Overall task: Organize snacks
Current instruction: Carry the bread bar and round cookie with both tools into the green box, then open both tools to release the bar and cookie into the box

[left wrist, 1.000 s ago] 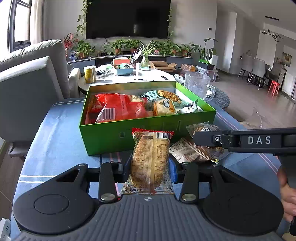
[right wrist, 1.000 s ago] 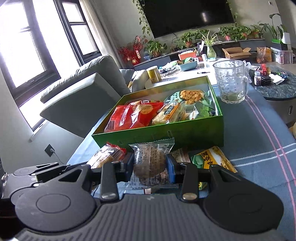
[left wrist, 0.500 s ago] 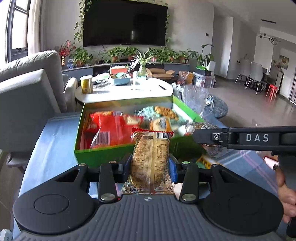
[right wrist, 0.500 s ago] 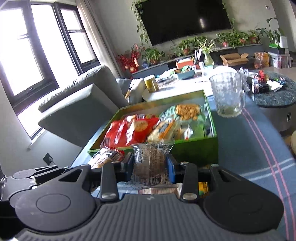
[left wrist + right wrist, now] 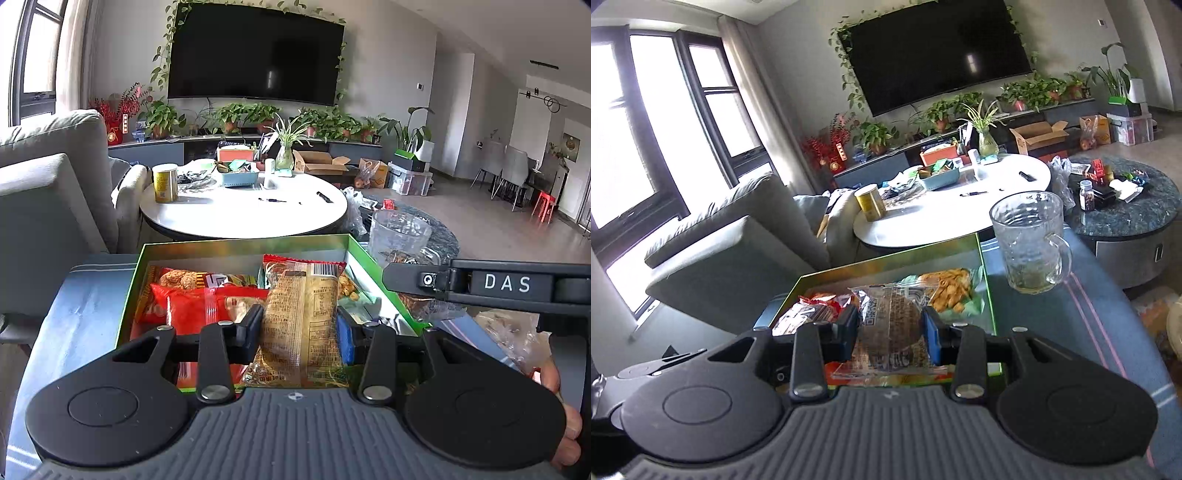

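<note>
Hovering over the green rectangular box (image 5: 236,245), my left gripper (image 5: 300,325) clamped a tan plastic-wrapped pastry (image 5: 301,314). My right gripper (image 5: 890,330) pinched a clear-wrapped brown cake (image 5: 891,325). Next, each needed lowering into a free gap, I judged.

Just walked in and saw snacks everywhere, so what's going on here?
A person is sorting packaged snacks into a green box on a blue-clothed table, with a handheld claw in each hand. The left claw is shut on a tan snack packet with a red top edge; the right claw is shut on a clear-wrapped brown pastry. Both are held over the box, which already holds red and green packets. A glass mug stands beside it.
</note>
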